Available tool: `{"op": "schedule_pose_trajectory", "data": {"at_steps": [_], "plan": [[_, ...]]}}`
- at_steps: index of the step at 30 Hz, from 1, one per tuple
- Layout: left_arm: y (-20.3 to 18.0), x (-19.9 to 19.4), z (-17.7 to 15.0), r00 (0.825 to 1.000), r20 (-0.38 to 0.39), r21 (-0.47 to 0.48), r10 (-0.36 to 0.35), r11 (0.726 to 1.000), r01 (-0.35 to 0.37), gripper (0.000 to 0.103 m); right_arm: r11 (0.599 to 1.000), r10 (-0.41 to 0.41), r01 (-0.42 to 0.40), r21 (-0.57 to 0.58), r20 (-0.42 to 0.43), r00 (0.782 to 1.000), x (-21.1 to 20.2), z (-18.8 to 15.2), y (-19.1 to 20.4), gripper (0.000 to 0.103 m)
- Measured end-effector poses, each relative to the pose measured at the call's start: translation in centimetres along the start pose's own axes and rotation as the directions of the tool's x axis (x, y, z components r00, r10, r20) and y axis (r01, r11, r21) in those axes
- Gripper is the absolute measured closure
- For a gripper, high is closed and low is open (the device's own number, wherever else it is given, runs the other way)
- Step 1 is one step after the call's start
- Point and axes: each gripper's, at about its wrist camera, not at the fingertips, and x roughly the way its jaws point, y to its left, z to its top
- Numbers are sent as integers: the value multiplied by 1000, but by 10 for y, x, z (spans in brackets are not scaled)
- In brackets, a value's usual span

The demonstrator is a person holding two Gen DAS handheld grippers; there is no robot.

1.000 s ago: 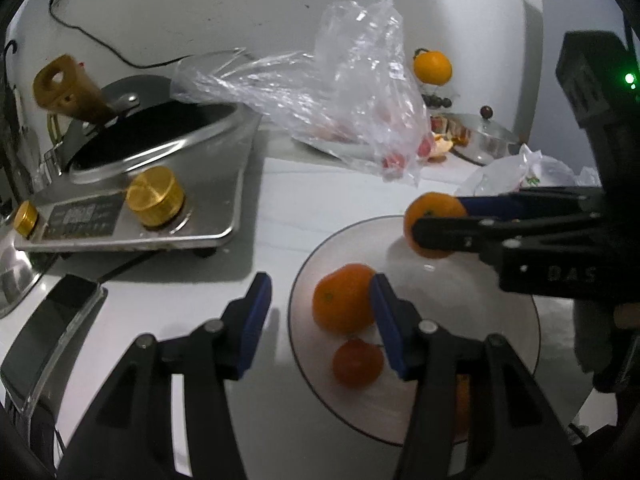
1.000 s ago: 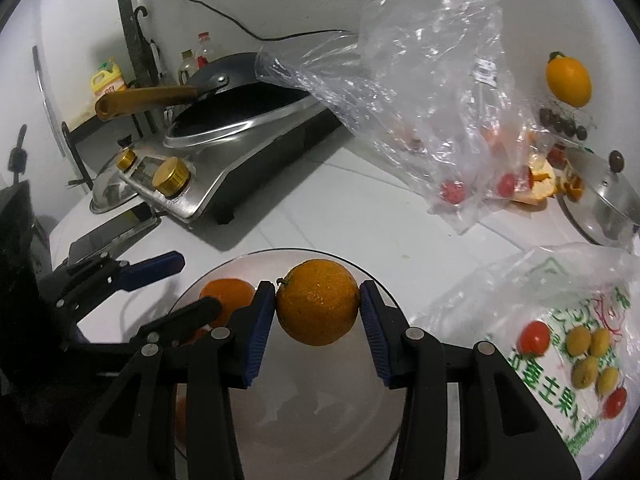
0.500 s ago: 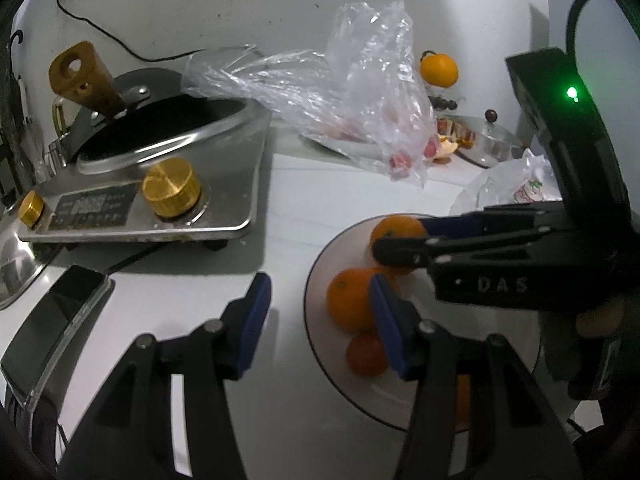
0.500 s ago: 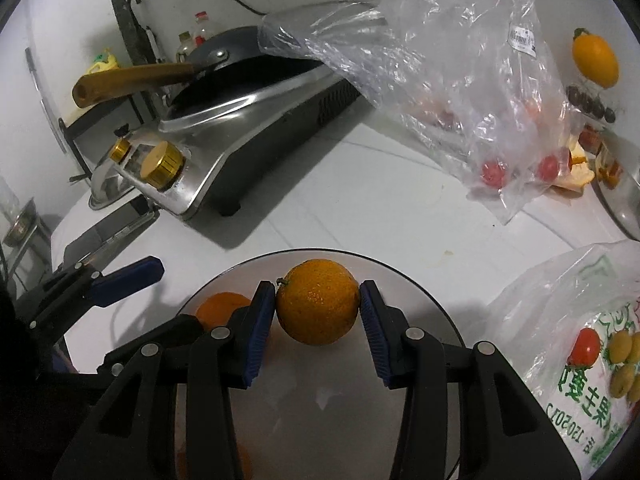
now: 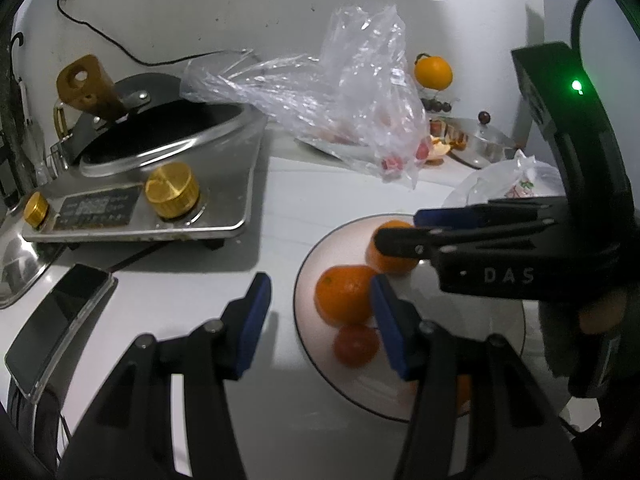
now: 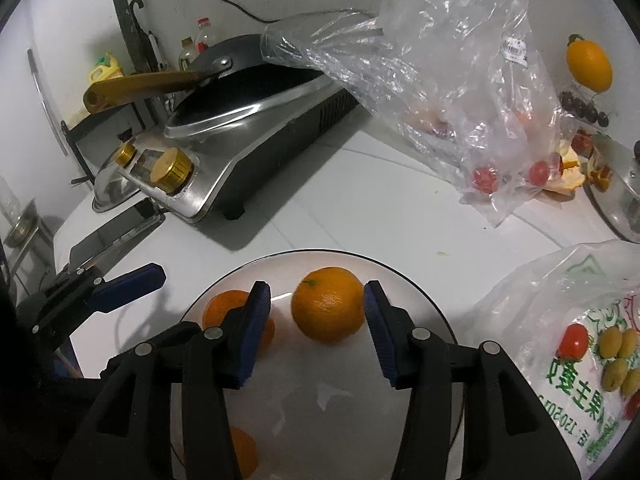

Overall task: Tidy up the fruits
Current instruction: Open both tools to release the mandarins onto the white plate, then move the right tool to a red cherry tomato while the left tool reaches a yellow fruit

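Note:
A white plate (image 6: 404, 280) with a dark rim lies on the white counter. In the right wrist view my right gripper (image 6: 318, 312) is open, its blue pads either side of an orange (image 6: 328, 304) that rests on the plate. A second orange (image 6: 218, 310) lies left of it, partly behind the left finger. In the left wrist view my left gripper (image 5: 318, 324) is open and empty at the plate's (image 5: 492, 364) left rim. Two oranges (image 5: 344, 294) and a small red fruit (image 5: 356, 344) show there, with the right gripper (image 5: 404, 228) around the far orange (image 5: 390, 248).
A steel stove (image 6: 240, 152) with a black pan (image 6: 248, 76) stands at the back left. A phone (image 5: 56, 320) lies by the front edge. A clear plastic bag (image 6: 448, 64) with small tomatoes slumps behind. A printed bag of small fruits (image 6: 588, 352) lies right of the plate.
My right gripper lowered the orange onto the plate and opened, letting it go. The left gripper stayed open and drew back slightly left.

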Motion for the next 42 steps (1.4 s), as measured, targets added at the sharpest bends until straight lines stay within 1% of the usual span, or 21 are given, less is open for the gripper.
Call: {"op": "schedule_pose_trajectory", "data": {"at_steps": [6, 14, 22, 30, 42], "plan": [[-10, -5, -2, 1000, -13, -2, -13, 1000, 13, 50, 1000, -13, 13, 2, 19, 1000, -15, -4, 0, 52], [-23, -14, -2, 1000, -10, 6, -15, 1000, 15, 50, 999, -36, 36, -9, 53, 998, -42, -11, -1, 52], [-40, -22, -2, 999, -5, 19, -33, 999, 34, 50, 998, -58, 58, 5, 81, 995, -68, -22, -8, 52], [-61, -25, -1, 999, -19, 25, -49, 998, 49, 50, 997, -83, 82, 16, 104, 991, -92, -33, -20, 52], [-100, -23, 5, 998, -38, 48, -54, 997, 56, 50, 994, -106, 101, 43, 133, 985, -126, -56, -49, 52]]}}
